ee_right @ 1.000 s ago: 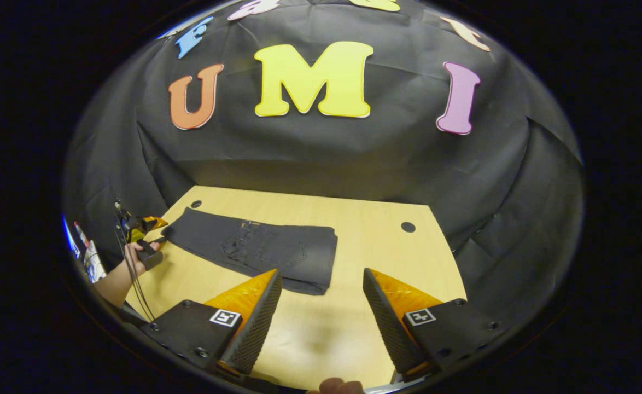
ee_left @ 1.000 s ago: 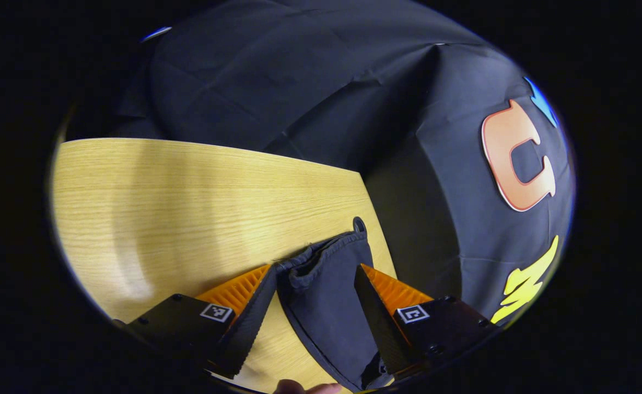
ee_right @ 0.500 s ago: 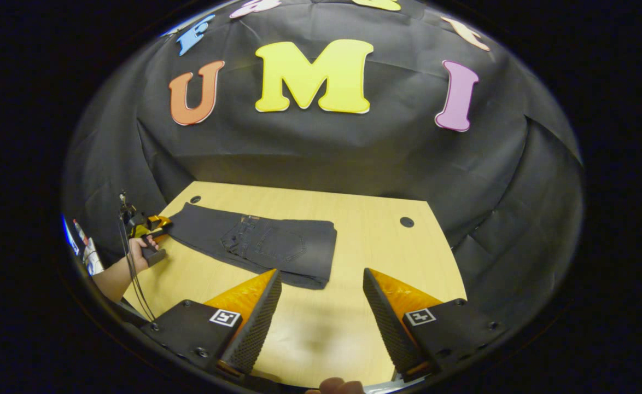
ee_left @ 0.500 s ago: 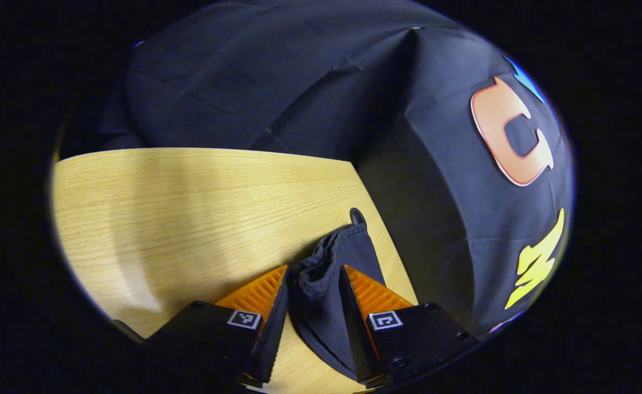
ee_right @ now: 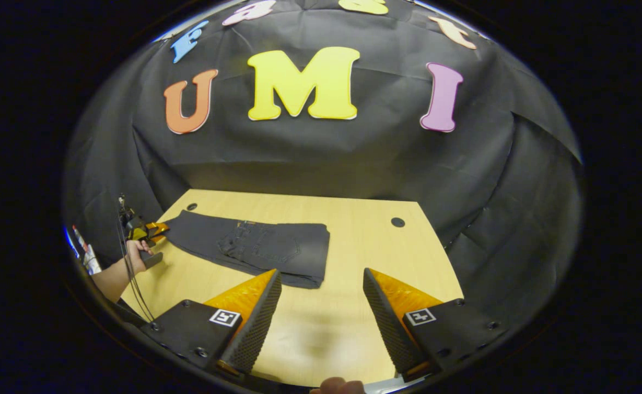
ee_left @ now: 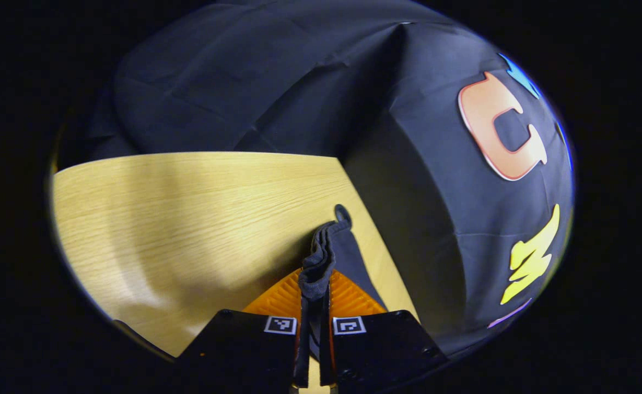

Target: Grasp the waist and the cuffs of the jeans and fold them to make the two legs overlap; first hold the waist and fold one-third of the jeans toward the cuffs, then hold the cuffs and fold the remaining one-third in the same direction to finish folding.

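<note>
The jeans [ee_right: 255,249] lay flat on the wooden table [ee_right: 354,262], toward its left half as the right gripper view showed it, with the waist end already folded over onto the legs so that a thicker, doubled part sat at the right end and a single layer of legs stretched away to the left. At that far left end the left gripper [ee_right: 154,230], held in a person's hand [ee_right: 134,254], met the cuffs [ee_left: 321,257] at the table's edge. In the left gripper view its two fingers were closed on the bunched cuff fabric, which stood pinched upright between them, just in front of a small round hole [ee_left: 342,212] near the table's corner. The right gripper [ee_right: 321,317] hovered above bare tabletop nearer the front edge, apart from the jeans, its fingers spread wide with nothing between them. A second round hole [ee_right: 397,222] lay in the table to the right of the jeans.
</note>
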### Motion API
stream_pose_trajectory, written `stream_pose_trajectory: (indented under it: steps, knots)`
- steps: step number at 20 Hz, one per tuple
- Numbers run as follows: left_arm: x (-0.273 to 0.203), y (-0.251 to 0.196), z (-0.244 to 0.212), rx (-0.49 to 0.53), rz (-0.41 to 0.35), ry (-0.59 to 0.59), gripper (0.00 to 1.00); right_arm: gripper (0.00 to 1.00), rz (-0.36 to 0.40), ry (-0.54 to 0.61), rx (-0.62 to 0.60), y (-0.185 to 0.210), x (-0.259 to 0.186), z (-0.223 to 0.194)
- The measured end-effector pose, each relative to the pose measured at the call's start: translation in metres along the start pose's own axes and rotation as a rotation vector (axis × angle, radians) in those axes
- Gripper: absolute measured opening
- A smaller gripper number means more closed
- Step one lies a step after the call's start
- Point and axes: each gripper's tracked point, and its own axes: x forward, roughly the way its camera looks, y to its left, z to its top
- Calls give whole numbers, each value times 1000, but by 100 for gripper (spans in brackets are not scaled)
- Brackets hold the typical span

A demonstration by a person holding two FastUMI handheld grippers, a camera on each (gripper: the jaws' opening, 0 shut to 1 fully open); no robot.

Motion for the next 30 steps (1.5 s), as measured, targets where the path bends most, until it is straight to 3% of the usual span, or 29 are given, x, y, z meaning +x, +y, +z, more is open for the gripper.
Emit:
stream_pose_trajectory:
  steps: [5, 10, 16, 22, 30]
  knots:
    - [-24, -75, 2, 88, -119, -11, 10, 93, 17, -19, 35, 0, 0, -1]
    - [-55, -186, -22, 200, -275, -13, 10, 93, 18, -47, 90, 0, 2, 3]
    - [-87, -290, -96, 369, -451, 56, 10, 91, -74, -107, 130, -20, -4, 6]
    - [-91, -325, -201, 544, -514, 172, 10, 91, -130, -126, 114, -39, -10, 5]
    - [-66, -305, -320, 710, -473, 301, 10, 94, -178, -85, 173, -51, -16, -5]
